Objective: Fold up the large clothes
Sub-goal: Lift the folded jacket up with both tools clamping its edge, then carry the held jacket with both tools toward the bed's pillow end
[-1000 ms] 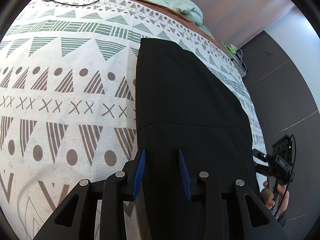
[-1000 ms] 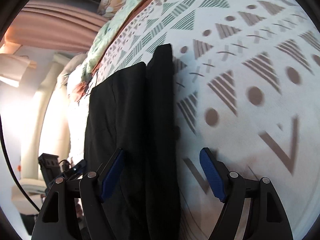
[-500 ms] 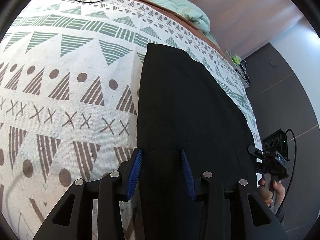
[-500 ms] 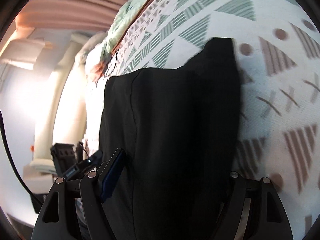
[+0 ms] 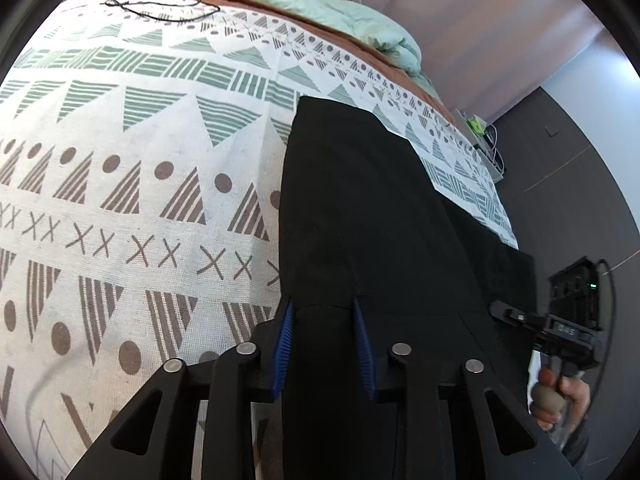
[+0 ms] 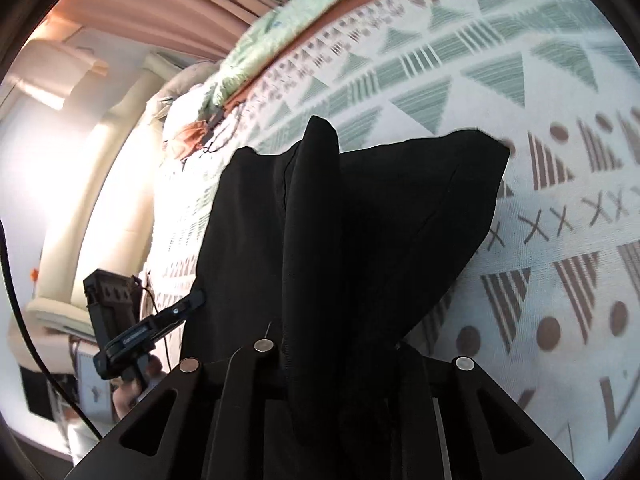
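Note:
A large black garment lies lengthwise on a bed with a white patterned cover. My left gripper has its blue pads apart, one on each side of the garment's near left edge. In the right wrist view the garment is lifted and bunched, draped over my right gripper. Its fingers are hidden under the cloth and it appears shut on the fabric. My right gripper also shows in the left wrist view.
A green duvet lies at the head of the bed, with a black cable near it. The bed's right edge drops to a dark floor. A cream chair frame stands beyond the bed's left side.
My right gripper closed on the garment's edge and lifted it, so the cloth now rises bunched. My left gripper slid forward over the garment's near edge and narrowed slightly.

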The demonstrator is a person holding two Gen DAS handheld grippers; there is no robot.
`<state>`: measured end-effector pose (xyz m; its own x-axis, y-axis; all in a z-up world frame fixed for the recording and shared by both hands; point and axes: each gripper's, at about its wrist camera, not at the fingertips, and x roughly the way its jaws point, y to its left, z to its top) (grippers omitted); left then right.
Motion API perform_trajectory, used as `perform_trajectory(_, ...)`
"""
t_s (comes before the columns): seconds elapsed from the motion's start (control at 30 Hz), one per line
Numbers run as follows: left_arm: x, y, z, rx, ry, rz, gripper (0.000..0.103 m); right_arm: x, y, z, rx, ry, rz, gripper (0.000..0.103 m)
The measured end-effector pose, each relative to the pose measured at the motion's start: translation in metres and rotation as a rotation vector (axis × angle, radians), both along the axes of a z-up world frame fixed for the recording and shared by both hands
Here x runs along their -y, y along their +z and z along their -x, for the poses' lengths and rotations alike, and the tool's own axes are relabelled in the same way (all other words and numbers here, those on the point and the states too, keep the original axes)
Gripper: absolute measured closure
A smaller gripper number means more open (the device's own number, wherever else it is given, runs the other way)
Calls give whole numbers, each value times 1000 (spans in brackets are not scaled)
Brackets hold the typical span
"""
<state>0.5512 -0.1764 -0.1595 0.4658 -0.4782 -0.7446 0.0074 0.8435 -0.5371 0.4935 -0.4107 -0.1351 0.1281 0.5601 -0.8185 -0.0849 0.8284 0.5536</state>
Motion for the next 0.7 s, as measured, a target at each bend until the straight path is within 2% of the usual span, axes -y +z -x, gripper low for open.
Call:
perform_trajectory(0.27, 2, 34, 24, 94, -18, 15, 84, -9, 60, 34, 94, -21, 22, 86)
perform_trajectory(0.47, 1, 76, 61, 205, -35, 47, 87, -21, 111, 70, 191, -37, 15, 86)
perform_trajectory(0.7, -20, 132, 94, 292, -44, 68, 87, -55, 170, 105, 309, -38, -18, 86)
